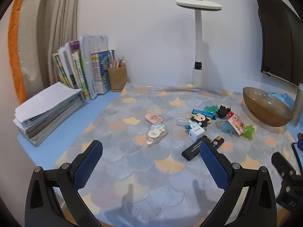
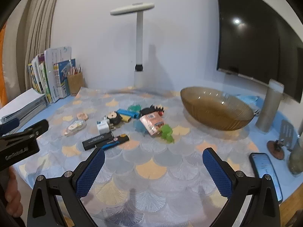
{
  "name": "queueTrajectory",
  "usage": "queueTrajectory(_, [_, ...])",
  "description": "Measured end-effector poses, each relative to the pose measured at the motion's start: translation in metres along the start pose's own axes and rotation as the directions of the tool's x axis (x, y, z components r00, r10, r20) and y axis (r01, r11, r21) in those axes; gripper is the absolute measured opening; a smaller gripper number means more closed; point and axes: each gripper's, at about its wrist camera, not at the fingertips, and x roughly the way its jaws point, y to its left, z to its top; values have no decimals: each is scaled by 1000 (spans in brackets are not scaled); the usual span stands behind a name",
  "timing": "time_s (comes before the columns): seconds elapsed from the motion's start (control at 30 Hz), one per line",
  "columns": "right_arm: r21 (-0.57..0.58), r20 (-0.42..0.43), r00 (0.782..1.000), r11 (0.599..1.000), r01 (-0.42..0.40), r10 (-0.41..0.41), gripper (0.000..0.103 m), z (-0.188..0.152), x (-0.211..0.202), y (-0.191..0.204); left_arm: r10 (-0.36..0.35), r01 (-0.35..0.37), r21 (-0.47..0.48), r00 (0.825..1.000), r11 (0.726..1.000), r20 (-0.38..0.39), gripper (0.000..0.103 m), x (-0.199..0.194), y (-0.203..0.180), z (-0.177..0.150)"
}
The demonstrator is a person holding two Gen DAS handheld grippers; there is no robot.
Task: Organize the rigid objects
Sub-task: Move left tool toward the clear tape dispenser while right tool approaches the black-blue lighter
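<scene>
Small objects lie scattered mid-table: a black stick (image 1: 195,147) (image 2: 97,141), a black-and-blue lighter (image 2: 115,141), a white charger cube (image 1: 197,132) (image 2: 102,127), a black-haired figurine (image 1: 198,120) (image 2: 114,118), a pink card pack (image 1: 235,125) (image 2: 151,123), green toys (image 1: 250,131) (image 2: 166,131), and two flat pouches (image 1: 156,133) (image 2: 74,127). An amber glass bowl (image 1: 265,116) (image 2: 215,121) stands empty at the right. My left gripper (image 1: 151,164) is open and empty, short of the black stick. My right gripper (image 2: 153,172) is open and empty, near the table front.
Books (image 1: 81,71), a paper stack (image 1: 47,111) and a pencil cup (image 1: 117,78) stand at the back left. A white desk lamp (image 1: 197,37) is at the back. A monitor (image 2: 255,37) and its stand (image 2: 269,109) are right; a phone (image 2: 265,172) lies near the right edge.
</scene>
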Motion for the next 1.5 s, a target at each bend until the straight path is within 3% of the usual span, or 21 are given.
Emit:
queueTrajectory(0.17, [0, 25, 1000, 1000, -17, 17, 103, -4, -7, 6, 14, -15, 69, 1000, 998, 15, 102, -4, 25, 2])
queueTrajectory(0.4, [35, -69, 996, 998, -60, 62, 103, -16, 17, 5, -48, 49, 12, 996, 999, -81, 102, 20, 51, -10])
queueTrajectory(0.77, [23, -140, 988, 998, -62, 65, 103, -19, 36, 9, -121, 127, 29, 979, 991, -162, 102, 47, 37, -19])
queueTrajectory(0.93, [19, -162, 985, 998, -56, 59, 103, -19, 44, 12, -159, 166, 29, 973, 986, -165, 102, 57, 45, -7])
queueTrajectory(1.13, [3, -166, 985, 999, -49, 49, 103, -16, 50, 19, -133, 143, 47, 977, 989, -168, 102, 66, 44, 3])
queueTrajectory(1.5, [19, -175, 985, 1000, -5, 8, 103, -7, 55, 11, -171, 187, 83, 970, 979, -174, 102, 70, 25, 2])
